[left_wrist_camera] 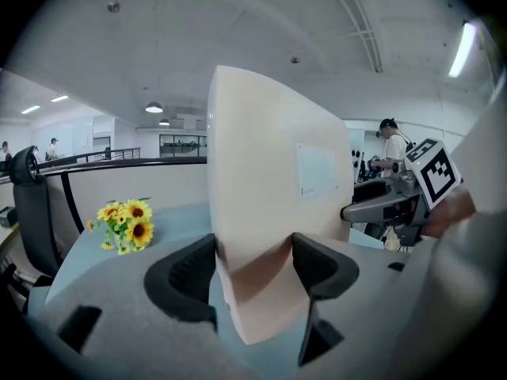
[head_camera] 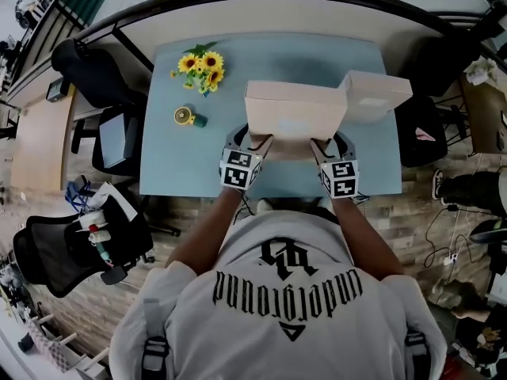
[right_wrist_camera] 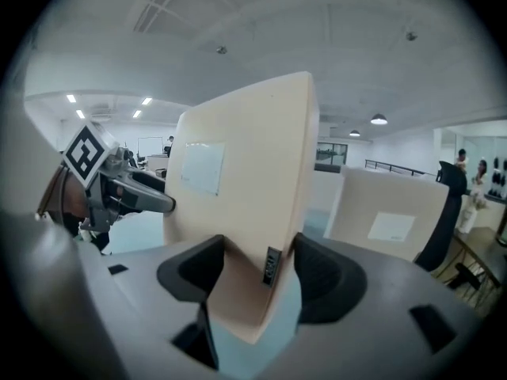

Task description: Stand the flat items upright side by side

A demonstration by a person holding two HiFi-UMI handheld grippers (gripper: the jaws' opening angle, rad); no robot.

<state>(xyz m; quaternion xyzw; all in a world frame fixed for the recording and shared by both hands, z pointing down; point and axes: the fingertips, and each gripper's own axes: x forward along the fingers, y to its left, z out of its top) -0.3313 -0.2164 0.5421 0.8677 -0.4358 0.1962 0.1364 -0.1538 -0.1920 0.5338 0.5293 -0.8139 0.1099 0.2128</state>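
Head view: two flat boxes, one yellow cup [head_camera: 184, 116] whose contents cannot be told. The held box [head_camera: 295, 109] is over the desk [head_camera: 166, 157], mid-near; the second box [head_camera: 377, 93] is far right.
Left gripper view: the left gripper [left_wrist_camera: 253, 271] clamps the held box's corner.
Right gripper view: the right gripper [right_wrist_camera: 253, 275] clamps its other corner.

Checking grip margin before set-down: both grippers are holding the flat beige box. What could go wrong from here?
1. The left gripper and right gripper pinch the flat beige box only along its near edge, so it may tip or slip.
2. Its right end sits close to the second box on the table; a swing could knock that over.
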